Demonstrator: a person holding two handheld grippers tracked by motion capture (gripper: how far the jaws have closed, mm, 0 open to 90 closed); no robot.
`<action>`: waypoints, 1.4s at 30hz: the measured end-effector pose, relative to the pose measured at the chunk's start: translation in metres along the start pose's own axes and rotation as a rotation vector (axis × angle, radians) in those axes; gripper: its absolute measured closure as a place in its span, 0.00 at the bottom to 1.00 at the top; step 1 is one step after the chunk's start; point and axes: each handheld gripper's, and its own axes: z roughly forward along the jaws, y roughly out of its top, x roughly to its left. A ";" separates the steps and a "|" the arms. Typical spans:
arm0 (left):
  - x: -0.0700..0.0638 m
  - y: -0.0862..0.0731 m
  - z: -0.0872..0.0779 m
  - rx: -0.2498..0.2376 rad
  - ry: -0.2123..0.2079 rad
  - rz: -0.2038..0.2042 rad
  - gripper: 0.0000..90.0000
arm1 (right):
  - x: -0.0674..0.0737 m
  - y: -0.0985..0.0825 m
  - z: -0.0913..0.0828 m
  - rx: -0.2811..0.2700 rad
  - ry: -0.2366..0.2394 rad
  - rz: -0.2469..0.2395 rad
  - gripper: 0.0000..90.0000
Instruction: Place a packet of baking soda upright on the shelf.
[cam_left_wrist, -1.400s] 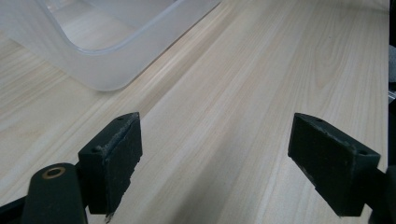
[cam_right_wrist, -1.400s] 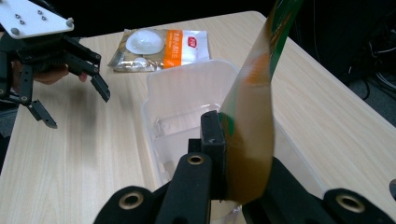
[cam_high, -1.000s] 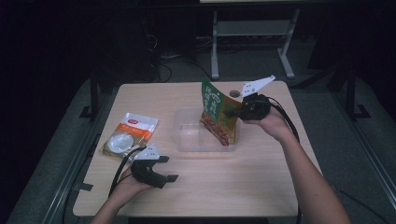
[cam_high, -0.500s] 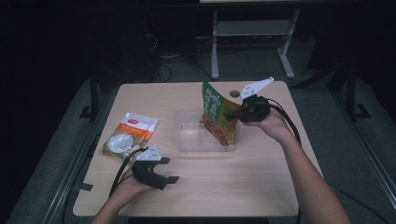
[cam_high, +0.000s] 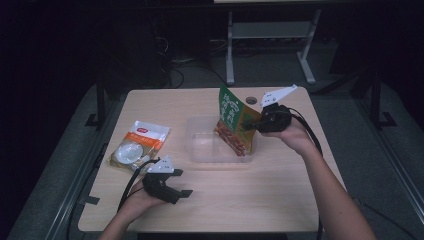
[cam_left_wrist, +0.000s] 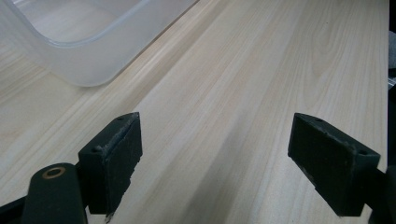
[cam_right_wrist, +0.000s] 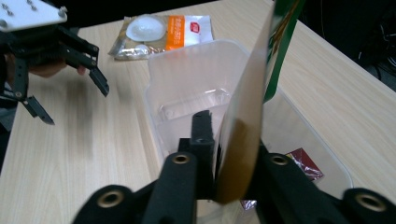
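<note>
Pale wood of the table (cam_high: 250, 210) nearest, with the left gripper (cam_high: 182, 182) resting low over it in the person's left hand, jaws spread wide and empty, pointing toward the clear plastic tray (cam_high: 192, 145). Parked, by the look of it, with no part in this step. Just beyond on the left, an orange-and-white packet (cam_high: 137, 145) lying flat, well apart from the tray. Farther on, at the tray's right end, the green snack bag (cam_high: 231, 111) standing upright on its lower edge inside the tray, same place and same tilt as a second ago. Behind it the right gripper (cam_high: 248, 124), reaching in from the right: jaws just been easing apart, now a narrow slot with the bag's edge between them and the pads seemingly off the film. Reads as the release after placing: bag delivered into the tray, grip let go. Worth watching whether the bag keeps upright or flops once unsupported. Next, probably, backing away to the right without brushing it.
</note>
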 end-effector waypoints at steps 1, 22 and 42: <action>0.000 0.000 0.000 -0.001 0.001 0.001 0.19 | 0.001 0.000 0.000 0.005 -0.009 -0.002 0.85; 0.004 -0.001 -0.003 -0.013 0.008 0.014 0.17 | 0.020 -0.009 -0.022 -0.045 -0.064 0.037 0.33; 0.008 -0.019 -0.020 0.004 0.043 -0.021 0.16 | 0.070 -0.079 -0.025 -0.027 -0.092 0.080 0.29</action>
